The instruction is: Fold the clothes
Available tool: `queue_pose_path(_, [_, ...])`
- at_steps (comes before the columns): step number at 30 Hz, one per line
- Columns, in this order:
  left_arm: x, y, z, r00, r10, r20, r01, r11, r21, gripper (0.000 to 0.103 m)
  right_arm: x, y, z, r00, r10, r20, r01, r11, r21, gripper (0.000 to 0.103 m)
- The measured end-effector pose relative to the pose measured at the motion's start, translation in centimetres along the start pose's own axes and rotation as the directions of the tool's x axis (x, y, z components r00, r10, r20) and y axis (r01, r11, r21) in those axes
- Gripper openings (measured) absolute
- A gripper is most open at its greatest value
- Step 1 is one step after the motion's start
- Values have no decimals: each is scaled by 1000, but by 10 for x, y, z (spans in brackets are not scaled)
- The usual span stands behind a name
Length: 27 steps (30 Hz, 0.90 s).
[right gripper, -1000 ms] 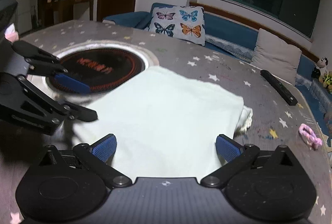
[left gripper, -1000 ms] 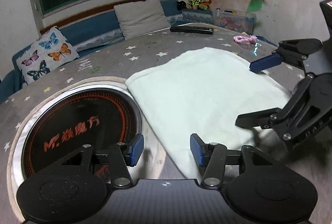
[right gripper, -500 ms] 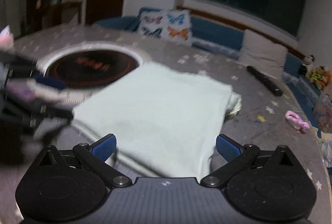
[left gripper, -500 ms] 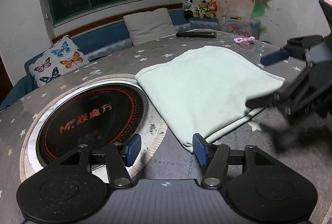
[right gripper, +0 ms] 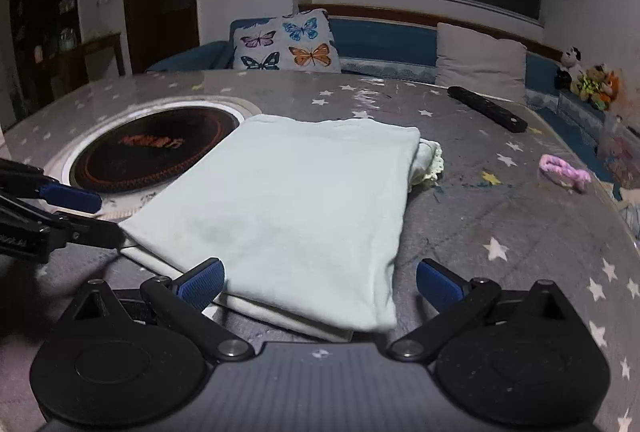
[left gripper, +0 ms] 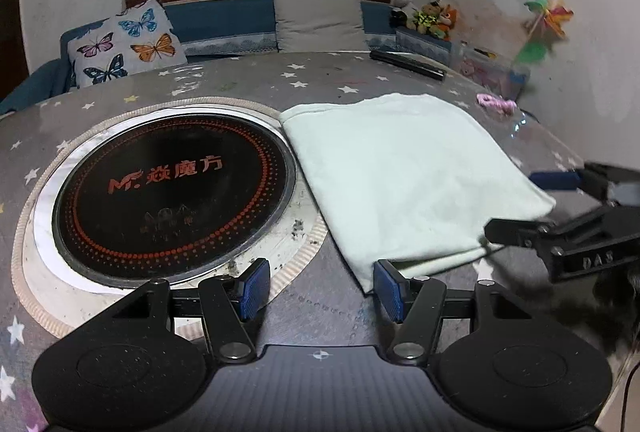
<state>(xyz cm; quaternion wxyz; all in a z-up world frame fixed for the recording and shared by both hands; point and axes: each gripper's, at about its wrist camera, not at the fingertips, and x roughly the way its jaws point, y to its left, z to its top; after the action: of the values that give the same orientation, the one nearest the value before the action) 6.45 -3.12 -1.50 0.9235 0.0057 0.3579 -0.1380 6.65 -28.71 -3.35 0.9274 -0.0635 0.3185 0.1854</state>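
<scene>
Both grippers have drawn back toward the near edge of the cloth (right gripper: 288,200) since a second ago, and both views have rolled level; the left jaws have widened a little over that time.

Now the cloth lies folded flat on the star-print table (right gripper: 520,232), its left edge just beside the round cooktop (left gripper: 172,192), a crocheted trim (right gripper: 432,164) peeking out at the far right corner. The left gripper (left gripper: 320,288) has its jaws spread and empty, the right pad just at the near left corner of the cloth. The right gripper (right gripper: 320,280) also has its jaws spread wide, straddling the near right corner without pinching it; layered edges show under that corner.

The step in hand looks like lining up for the next fold. To do it well, each gripper should take its own near corner and catch every layer, since the lower layers stick out past the top one. Both should close together, lift evenly and carry the edge to the far side, keeping the cloth off the cooktop. A remote (right gripper: 486,108) and a pink tie (right gripper: 564,172) lie well clear.
</scene>
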Motion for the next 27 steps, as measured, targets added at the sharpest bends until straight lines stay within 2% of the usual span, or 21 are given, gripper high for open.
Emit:
queue_pose_path(2, [-2, -2, 0, 1000, 1, 2, -1, 1000, -2, 61, -5, -2, -2, 1000, -6, 8, 6, 1000, 17, 103])
queue_pose_path(4, [-2, -4, 0, 1000, 7, -1, -7, 1000, -7, 66, -6, -6, -6, 1000, -18, 5, 17, 999, 38, 103])
queue_pose_path(11, [-5, -11, -4, 1000, 19, -18, -19, 999, -26, 76, -7, -10, -17, 999, -32, -25, 34, 995, 94, 103])
queue_pose_path(16, [-8, -20, -5, 999, 29, -26, -29, 999, -20, 88, -5, -7, -18, 998, -49, -35, 52, 995, 80, 103])
queue_pose_path(24, [-7, -27, -6, 997, 58, -54, -59, 998, -23, 99, -4, -5, -20, 998, -55, -33, 57, 996, 64, 103])
queue_pose_path(27, [-5, -27, -7, 995, 71, -70, -73, 997, -27, 100, -3, -6, -21, 998, -54, -30, 56, 996, 68, 103])
